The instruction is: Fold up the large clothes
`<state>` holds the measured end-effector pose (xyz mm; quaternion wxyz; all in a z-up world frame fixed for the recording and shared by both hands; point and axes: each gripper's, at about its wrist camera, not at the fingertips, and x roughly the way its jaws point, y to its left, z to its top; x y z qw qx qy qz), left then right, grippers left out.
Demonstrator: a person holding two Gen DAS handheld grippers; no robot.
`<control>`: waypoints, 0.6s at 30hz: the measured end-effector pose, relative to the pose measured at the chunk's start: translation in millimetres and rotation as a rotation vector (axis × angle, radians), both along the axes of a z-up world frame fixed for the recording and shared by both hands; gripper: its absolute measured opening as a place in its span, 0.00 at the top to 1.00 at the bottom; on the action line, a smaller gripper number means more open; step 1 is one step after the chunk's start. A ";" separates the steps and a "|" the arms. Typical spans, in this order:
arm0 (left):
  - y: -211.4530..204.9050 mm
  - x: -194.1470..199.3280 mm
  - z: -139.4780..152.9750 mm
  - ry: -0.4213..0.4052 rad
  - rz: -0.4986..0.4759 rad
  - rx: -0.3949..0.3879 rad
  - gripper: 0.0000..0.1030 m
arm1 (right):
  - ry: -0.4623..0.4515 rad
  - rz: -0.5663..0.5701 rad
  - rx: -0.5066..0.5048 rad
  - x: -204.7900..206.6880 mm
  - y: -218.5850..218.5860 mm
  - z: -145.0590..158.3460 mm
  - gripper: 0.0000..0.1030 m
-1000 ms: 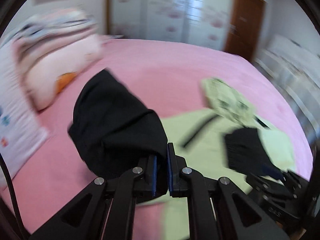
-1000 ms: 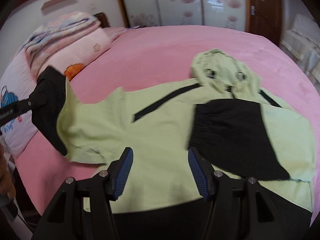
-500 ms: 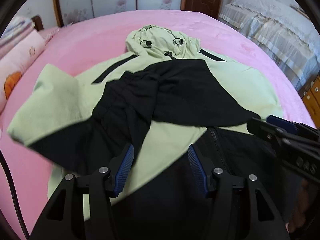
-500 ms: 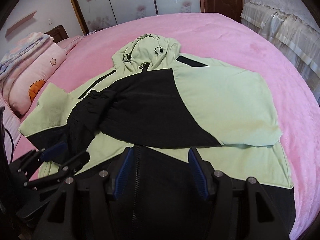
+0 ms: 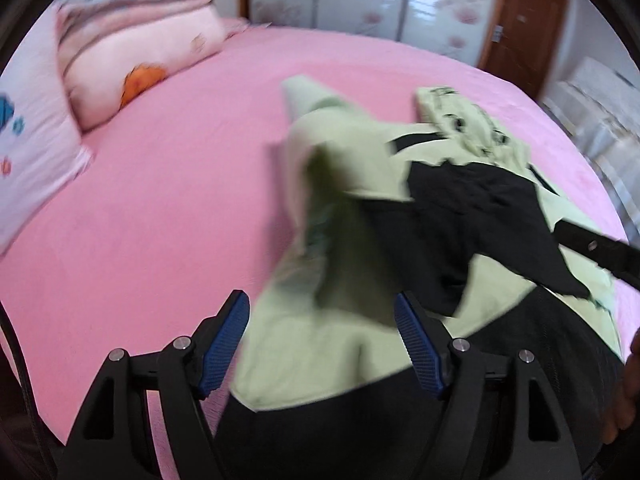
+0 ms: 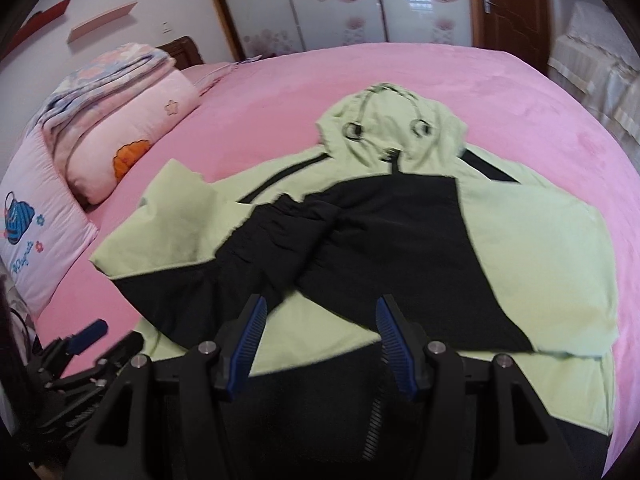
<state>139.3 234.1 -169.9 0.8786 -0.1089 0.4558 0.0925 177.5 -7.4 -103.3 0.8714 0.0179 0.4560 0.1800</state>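
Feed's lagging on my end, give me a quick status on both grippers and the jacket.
Left gripper jaws opening, nothing clamped. Right gripper open, empty. Green and black jacket flat on the pink bed, both sleeves folded across the chest. Nothing in the way.

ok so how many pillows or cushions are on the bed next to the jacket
2 pillows show: a white embroidered pillow at the left edge, and a pale pink pillow with an orange flower just beyond it, with folded blankets on top. More may be hidden underneath.
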 end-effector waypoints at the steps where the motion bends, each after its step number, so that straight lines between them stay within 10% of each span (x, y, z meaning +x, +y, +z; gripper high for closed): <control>1: 4.8 1.7 -3.1 0.000 0.009 -0.012 0.29 | 0.002 0.020 -0.002 4.6 10.1 0.7 0.44; 18: 43.7 42.3 -39.1 -0.023 0.089 -0.144 0.29 | 0.219 -0.033 -0.183 83.5 115.8 -72.8 0.42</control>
